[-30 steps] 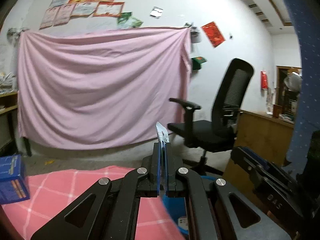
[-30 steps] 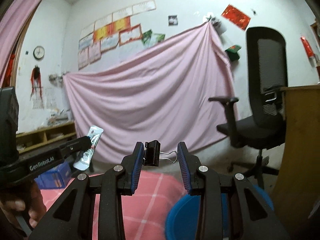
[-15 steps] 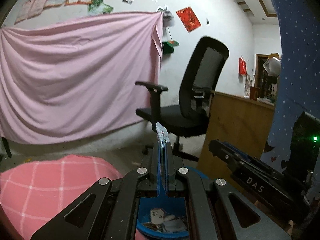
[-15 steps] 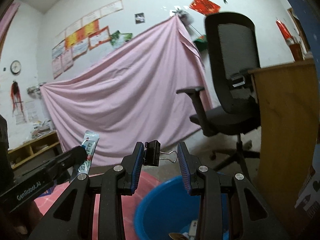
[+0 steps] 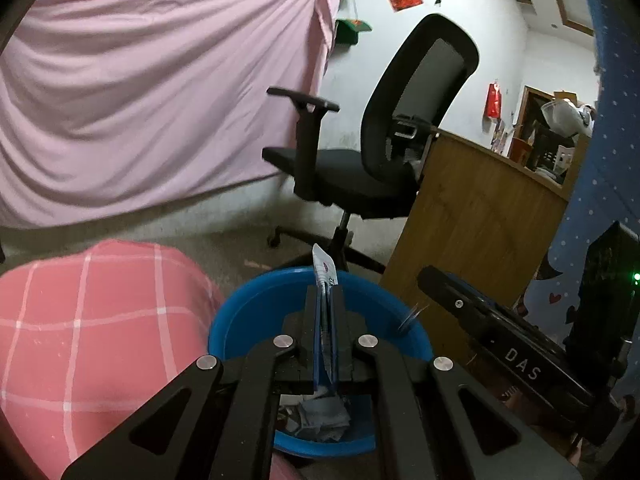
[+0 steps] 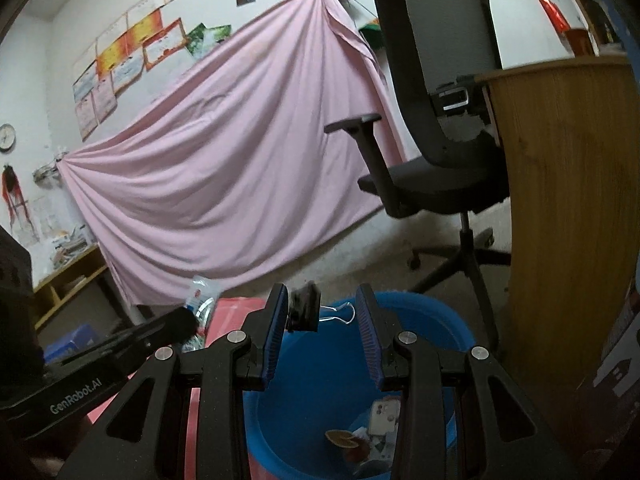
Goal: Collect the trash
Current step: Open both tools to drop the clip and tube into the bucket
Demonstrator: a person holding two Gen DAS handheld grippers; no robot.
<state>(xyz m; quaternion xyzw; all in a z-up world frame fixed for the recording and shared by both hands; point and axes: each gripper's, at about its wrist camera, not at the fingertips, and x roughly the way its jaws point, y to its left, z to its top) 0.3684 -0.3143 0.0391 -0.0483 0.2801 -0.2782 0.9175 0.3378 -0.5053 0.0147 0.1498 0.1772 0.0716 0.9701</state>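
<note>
Wrapper and binder clip, both held over the blue bin.
Wrapper (image 5: 325,276): thin, limp, light; pinched flat in closed left gripper (image 5: 326,304). Binder clip (image 6: 305,313): stiff, springy; clamped across its wire loop between right gripper (image 6: 322,312) fingers, above the blue bin (image 6: 424,308).

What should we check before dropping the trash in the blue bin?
1. Left gripper shut on the wrapper: ok.
2. Right gripper holding the binder clip: ok.
3. Wrapper above the bin: ok.
4. Clip above the bin: ok.
5. Bin has room for more: ok, only some trash at the bottom.
6. The two grippers are clear of each other: ok.
</note>
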